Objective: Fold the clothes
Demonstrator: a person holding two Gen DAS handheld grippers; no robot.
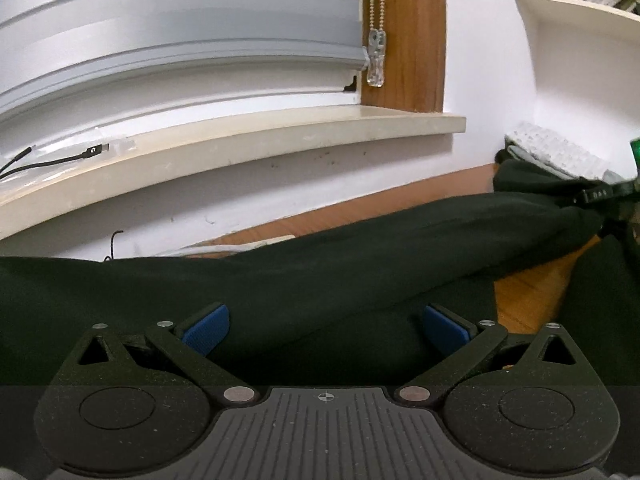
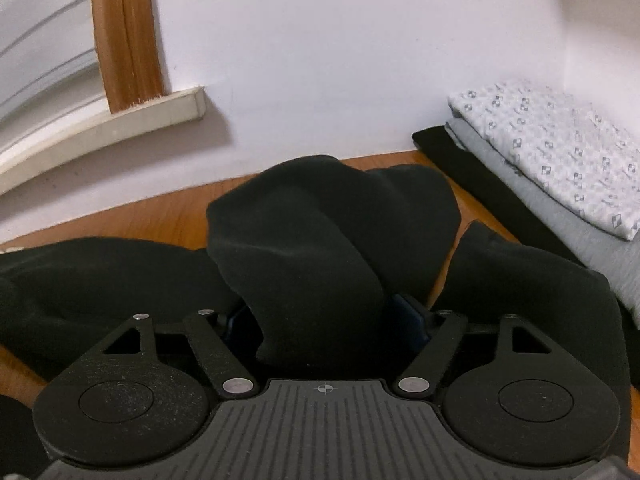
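Our left gripper (image 1: 326,328) stands with its blue pads (image 1: 206,330) wide apart, the black garment (image 1: 320,276) lying between and beyond them without being pinched. We see that cloth stretched in a long fold across the wooden table (image 1: 520,296), below the pale windowsill (image 1: 240,136). Our right gripper (image 2: 326,320) has its jaws spread too, a bunched hump of the black garment (image 2: 304,248) rising between them and hiding most of both pads, so we cannot tell whether they touch it. Near the wall at right sits a stack of folded clothes (image 2: 560,160).
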